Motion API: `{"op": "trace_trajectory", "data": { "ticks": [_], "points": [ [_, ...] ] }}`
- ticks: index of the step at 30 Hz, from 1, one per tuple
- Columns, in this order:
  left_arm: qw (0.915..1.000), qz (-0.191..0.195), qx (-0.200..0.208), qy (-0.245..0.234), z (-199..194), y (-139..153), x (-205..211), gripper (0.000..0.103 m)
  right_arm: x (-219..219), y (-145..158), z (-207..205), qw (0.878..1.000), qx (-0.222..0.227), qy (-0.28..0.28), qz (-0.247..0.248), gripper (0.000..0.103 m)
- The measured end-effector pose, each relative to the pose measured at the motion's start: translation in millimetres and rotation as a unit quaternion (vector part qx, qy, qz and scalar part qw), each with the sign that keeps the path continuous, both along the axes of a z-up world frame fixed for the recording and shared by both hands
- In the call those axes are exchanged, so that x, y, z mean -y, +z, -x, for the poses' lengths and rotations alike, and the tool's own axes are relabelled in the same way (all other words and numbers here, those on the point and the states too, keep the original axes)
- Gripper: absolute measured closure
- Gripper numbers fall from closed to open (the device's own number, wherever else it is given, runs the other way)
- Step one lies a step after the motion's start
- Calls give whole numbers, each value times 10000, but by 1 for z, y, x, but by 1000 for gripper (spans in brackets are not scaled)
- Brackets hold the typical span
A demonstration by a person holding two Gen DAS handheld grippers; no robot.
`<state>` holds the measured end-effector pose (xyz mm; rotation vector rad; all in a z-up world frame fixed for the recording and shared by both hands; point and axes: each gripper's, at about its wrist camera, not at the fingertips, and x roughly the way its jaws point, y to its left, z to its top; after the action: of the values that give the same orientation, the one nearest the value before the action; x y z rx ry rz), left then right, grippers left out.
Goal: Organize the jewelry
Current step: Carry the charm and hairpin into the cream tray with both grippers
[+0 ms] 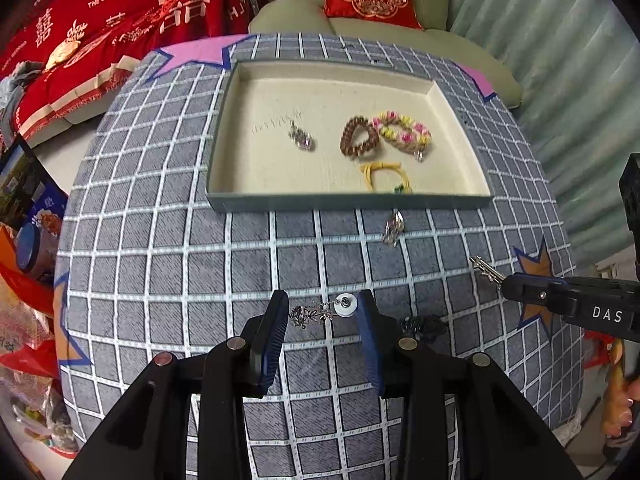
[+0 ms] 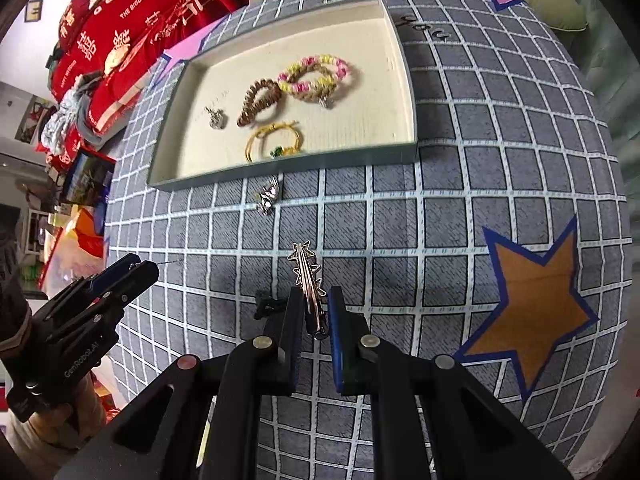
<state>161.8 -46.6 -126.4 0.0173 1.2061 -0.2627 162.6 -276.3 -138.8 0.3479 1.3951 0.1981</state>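
Note:
My left gripper (image 1: 322,312) is shut on a silver filigree piece with a white disc (image 1: 346,304), stretched between its pads above the checked cloth. My right gripper (image 2: 314,304) is shut on a silver star-edged hair clip (image 2: 306,268), which sticks out forward. The cream-lined tray (image 1: 348,202) (image 2: 404,80) lies ahead. In it are a silver pendant (image 1: 301,138), a brown beaded bracelet (image 1: 358,138), a pink-and-yellow braided bracelet (image 1: 404,132) and a yellow cord bracelet (image 1: 386,176). A silver leaf-shaped piece (image 1: 394,228) (image 2: 268,196) lies on the cloth just before the tray.
A small black piece (image 1: 424,324) (image 2: 268,304) lies on the cloth between the grippers. An orange star patch (image 2: 532,304) marks the cloth's right side. Red cushions (image 1: 120,20) and a pale sofa sit behind the table. Boxes and bags (image 1: 28,200) crowd its left.

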Motion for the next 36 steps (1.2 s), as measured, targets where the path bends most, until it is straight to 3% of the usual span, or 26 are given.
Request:
{"op": "trace_trajectory", "data": {
  "ticks": [16, 25, 36],
  "points": [
    [9990, 59, 443, 40, -49, 34, 3, 58, 14, 45, -50, 9988, 492, -46, -65, 90],
    [9983, 41, 575, 104, -87, 36, 10, 58, 18, 47, -90, 9981, 611, -38, -15, 90],
    [9984, -101, 512, 199, -124, 13, 19, 58, 20, 30, -138, 9981, 620, -15, 47, 90]
  ]
}}
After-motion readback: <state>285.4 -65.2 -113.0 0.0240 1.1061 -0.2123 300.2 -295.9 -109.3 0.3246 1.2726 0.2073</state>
